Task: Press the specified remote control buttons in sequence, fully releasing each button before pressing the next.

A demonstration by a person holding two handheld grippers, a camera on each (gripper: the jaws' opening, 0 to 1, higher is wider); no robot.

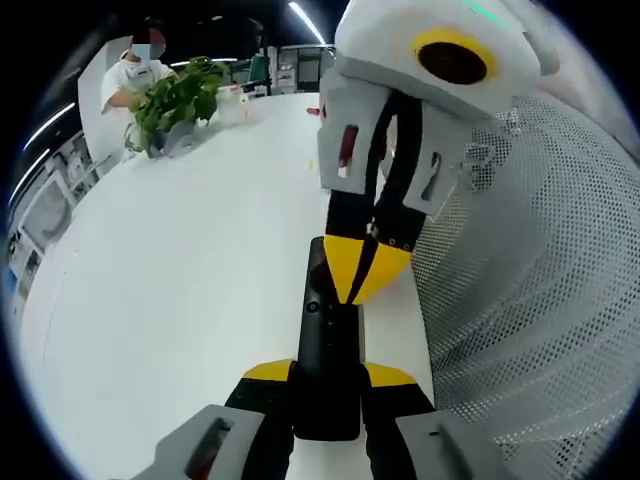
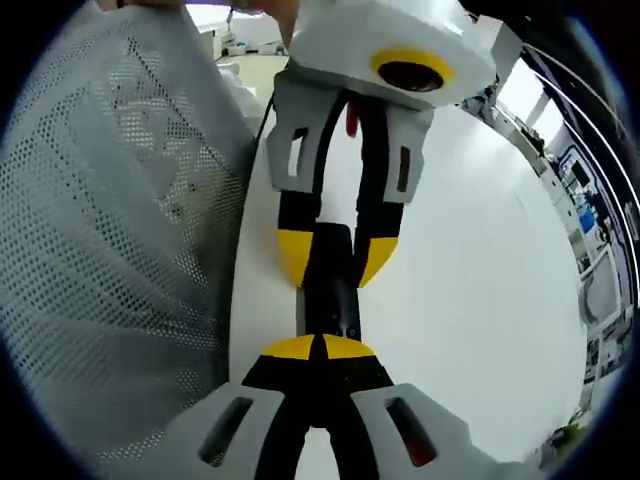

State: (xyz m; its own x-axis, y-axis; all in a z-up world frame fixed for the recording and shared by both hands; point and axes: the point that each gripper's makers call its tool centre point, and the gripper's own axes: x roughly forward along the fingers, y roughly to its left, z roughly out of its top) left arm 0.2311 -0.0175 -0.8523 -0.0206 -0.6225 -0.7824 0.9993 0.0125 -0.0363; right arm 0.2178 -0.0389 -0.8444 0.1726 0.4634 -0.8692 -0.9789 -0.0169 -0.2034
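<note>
A slim black remote [image 1: 326,345] lies lengthwise on the white table [image 1: 180,300]. My left gripper [image 1: 328,373] is shut on its near end, one yellow-tipped jaw on each side. From above, my right gripper [image 1: 365,272] comes down with its yellow tips together, resting on the remote's upper face near the far end. In the right gripper view the remote [image 2: 330,295] runs between my shut right gripper [image 2: 318,348] below and the left gripper [image 2: 335,256] clamped around it above. Which button lies under the tips is hidden.
A white mesh garment [image 1: 530,280] of the person holding the grippers hangs beside the table's edge, also on the left of the right gripper view [image 2: 110,230]. A potted green plant [image 1: 175,105] and a seated person [image 1: 135,75] are at the far end.
</note>
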